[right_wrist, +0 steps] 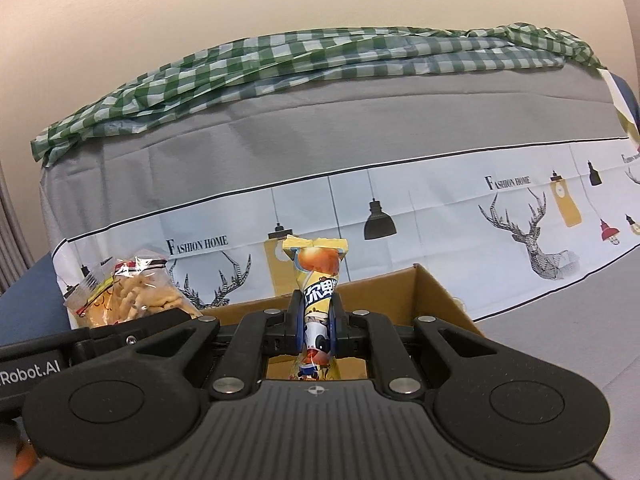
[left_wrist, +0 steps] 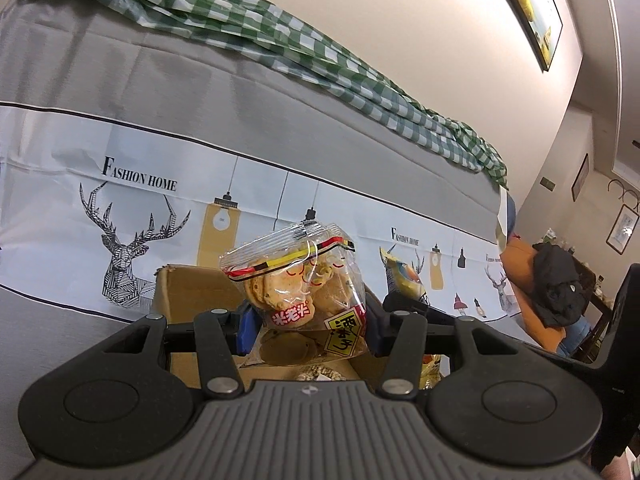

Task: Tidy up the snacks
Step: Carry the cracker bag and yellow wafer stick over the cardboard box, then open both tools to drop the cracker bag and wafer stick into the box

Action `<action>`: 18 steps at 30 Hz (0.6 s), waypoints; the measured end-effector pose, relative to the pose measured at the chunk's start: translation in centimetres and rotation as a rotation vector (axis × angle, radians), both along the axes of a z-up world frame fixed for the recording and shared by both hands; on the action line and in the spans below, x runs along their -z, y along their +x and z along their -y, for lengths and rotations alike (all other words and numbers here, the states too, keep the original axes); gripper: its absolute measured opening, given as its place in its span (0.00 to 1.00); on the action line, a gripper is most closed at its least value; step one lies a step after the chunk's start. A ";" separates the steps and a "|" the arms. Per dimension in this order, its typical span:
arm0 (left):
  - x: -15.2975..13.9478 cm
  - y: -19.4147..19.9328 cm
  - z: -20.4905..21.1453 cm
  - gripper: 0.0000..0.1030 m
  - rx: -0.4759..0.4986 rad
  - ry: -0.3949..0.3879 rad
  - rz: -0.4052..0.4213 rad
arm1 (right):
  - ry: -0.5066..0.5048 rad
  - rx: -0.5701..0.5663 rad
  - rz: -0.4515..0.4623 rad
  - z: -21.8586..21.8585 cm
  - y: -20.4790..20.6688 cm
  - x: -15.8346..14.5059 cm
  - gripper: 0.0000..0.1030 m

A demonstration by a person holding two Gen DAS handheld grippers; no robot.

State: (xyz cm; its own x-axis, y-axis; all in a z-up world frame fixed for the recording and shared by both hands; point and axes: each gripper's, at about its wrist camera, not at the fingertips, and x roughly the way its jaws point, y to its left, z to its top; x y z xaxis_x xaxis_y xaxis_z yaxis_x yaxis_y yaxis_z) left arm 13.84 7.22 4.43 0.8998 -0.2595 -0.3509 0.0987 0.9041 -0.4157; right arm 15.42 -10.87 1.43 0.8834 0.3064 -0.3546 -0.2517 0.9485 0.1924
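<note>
Snacks: clear cracker bag (left_wrist: 304, 300) and yellow packet (right_wrist: 318, 300) are hanging above the cardboard box (right_wrist: 436, 300).
Left claw (left_wrist: 310, 326): pinching the cracker bag.
Right claw (right_wrist: 318, 326): pinching the yellow packet, at 3 o'clock of the left.

Green-white checked cloth (right_wrist: 304, 64); grey sheet (left_wrist: 160, 92), black deer print (right_wrist: 524, 232); brown box (right_wrist: 440, 300)

Checked cloth (right_wrist: 320, 56) (green-white) tops printed cover (left_wrist: 160, 120).

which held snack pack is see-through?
The clear cracker bag in the left gripper. The slim yellow packet in the right gripper is opaque printed.
</note>
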 end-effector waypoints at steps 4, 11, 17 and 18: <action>0.0 0.3 0.3 0.54 0.012 0.000 -0.002 | -0.002 0.013 0.001 0.5 0.1 0.1 0.11; 0.1 0.6 1.0 0.55 0.059 -0.006 -0.004 | 0.002 0.030 -0.004 1.2 0.1 0.3 0.11; -0.3 0.1 1.2 0.73 0.094 0.008 0.019 | 0.003 0.047 -0.030 1.5 0.4 0.3 0.42; -0.3 0.0 1.1 0.74 0.094 0.014 0.025 | 0.001 0.077 -0.032 1.7 0.5 0.3 0.50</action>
